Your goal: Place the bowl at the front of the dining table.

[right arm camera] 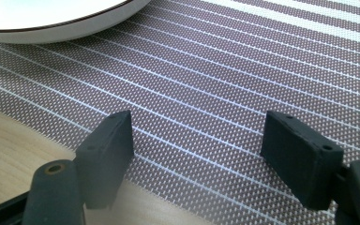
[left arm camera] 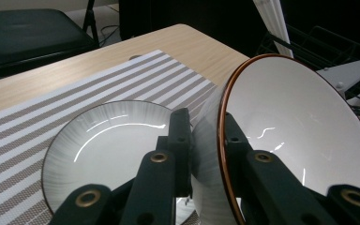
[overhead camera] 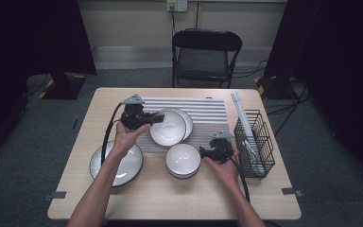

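Note:
My left gripper (overhead camera: pixel 150 118) is shut on the rim of a white bowl (overhead camera: pixel 168 127) with a brown edge, one jaw inside it and one outside. The left gripper view shows the jaws (left arm camera: pixel 205 127) pinching the bowl (left arm camera: pixel 290 117), which is tilted up above a white plate (left arm camera: pixel 108 145) lying on the striped placemat (left arm camera: pixel 75 89). My right gripper (overhead camera: pixel 208 152) rests low at the placemat's near right corner, beside a stack of white bowls (overhead camera: pixel 183 160). In the right gripper view its jaws (right arm camera: pixel 197 136) stand open over the mat (right arm camera: pixel 215 70) with nothing between them.
A larger white plate (overhead camera: pixel 116 163) sits at the table's near left. A black wire basket (overhead camera: pixel 254 142) holding a long white thing stands at the right edge. A white dish's rim (right arm camera: pixel 51 18) lies just beyond the right jaws. A black folding chair (overhead camera: pixel 205 56) stands behind the table.

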Available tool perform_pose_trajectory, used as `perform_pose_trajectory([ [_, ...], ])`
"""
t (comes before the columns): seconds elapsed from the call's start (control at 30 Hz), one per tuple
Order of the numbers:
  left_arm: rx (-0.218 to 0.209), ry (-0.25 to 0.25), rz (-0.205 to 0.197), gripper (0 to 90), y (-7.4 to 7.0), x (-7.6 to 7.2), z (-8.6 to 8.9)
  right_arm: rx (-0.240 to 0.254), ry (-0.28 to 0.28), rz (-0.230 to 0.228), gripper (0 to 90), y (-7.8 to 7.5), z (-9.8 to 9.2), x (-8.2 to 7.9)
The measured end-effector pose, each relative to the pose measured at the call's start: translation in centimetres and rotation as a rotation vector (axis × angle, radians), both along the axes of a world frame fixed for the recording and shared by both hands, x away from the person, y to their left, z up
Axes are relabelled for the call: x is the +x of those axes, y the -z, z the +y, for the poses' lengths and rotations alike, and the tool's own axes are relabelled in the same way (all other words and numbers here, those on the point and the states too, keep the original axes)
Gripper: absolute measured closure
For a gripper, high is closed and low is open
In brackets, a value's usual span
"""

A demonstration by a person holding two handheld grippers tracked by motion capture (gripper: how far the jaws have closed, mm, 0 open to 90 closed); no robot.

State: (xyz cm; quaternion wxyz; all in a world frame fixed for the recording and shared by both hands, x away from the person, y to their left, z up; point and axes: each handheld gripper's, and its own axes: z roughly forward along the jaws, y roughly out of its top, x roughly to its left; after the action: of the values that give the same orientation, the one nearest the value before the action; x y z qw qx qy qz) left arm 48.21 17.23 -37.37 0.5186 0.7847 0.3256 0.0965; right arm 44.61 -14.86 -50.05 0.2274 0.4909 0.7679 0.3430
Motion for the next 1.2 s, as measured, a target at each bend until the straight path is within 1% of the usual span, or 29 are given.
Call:
perform_pose_trajectory([
  [0.03, -0.001, -0.017, 0.006, 79.3, 0.0, 0.4, 0.3, 0.000, 0.000, 0.000, 25.0, 0.0, 0.0, 0.0],
  [0.17, 0.004, -0.030, 0.010, 79.3, -0.2, 1.1, 0.6, 0.000, 0.000, 0.000, 25.0, 0.0, 0.0, 0.0],
  [0.23, -0.002, -0.033, 0.012, 79.3, -0.3, 1.3, 0.7, 0.000, 0.000, 0.000, 25.0, 0.0, 0.0, 0.0],
  [0.27, -0.008, -0.038, 0.005, 79.3, -0.4, 1.4, 0.8, 0.000, 0.000, 0.000, 25.0, 0.0, 0.0, 0.0],
  [0.3, -0.027, -0.037, 0.007, 79.3, -0.4, 1.6, 1.0, -0.001, -0.001, -0.002, 25.0, 0.0, 0.0, 0.0],
  [0.37, -0.029, -0.043, 0.007, 79.4, -0.4, 1.7, 1.1, 0.000, 0.000, 0.000, 25.0, 0.0, 0.0, 0.0],
  [0.47, -0.003, -0.069, 0.004, 79.3, -0.4, 2.0, 1.3, 0.000, 0.000, 0.000, 25.0, 0.0, 0.0, 0.0],
  [0.53, -0.012, -0.087, 0.019, 79.4, -0.4, 2.4, 1.4, 0.000, 0.000, 0.000, 25.0, 0.0, 0.0, 0.0],
  [0.6, -0.010, -0.098, 0.022, 79.5, -0.2, 2.7, 1.3, 0.000, 0.000, 0.000, 25.0, 0.0, 0.0, 0.0],
  [0.7, -0.009, -0.110, 0.031, 79.4, 0.1, 3.4, 1.1, 0.000, 0.000, 0.000, 25.0, 0.0, 0.0, 0.0],
  [0.83, -0.001, -0.115, 0.023, 79.3, 0.5, 3.9, 0.8, 0.000, -0.001, 0.000, 25.0, 0.0, 0.0, 0.0],
  [0.93, -0.010, -0.127, 0.039, 79.3, 1.1, 4.5, 0.7, 0.000, -0.001, 0.000, 25.0, 0.0, 0.0, 0.0],
  [1.0, -0.006, -0.138, 0.047, 79.4, 1.5, 4.9, 0.6, 0.000, -0.001, 0.000, 25.0, 0.0, 0.0, 0.0],
  [1.07, 0.002, -0.146, 0.047, 79.4, 1.9, 5.2, 0.6, 0.000, -0.001, 0.000, 25.0, 0.0, 0.0, 0.0],
  [1.1, -0.003, -0.155, 0.057, 79.3, 2.1, 5.4, 0.5, 0.000, -0.001, 0.000, 25.0, 0.0, 0.0, 0.0],
  [1.2, -0.004, -0.161, 0.068, 79.3, 2.6, 5.8, 0.4, 0.000, 0.000, 0.000, 25.0, 0.0, 0.0, 0.0],
])
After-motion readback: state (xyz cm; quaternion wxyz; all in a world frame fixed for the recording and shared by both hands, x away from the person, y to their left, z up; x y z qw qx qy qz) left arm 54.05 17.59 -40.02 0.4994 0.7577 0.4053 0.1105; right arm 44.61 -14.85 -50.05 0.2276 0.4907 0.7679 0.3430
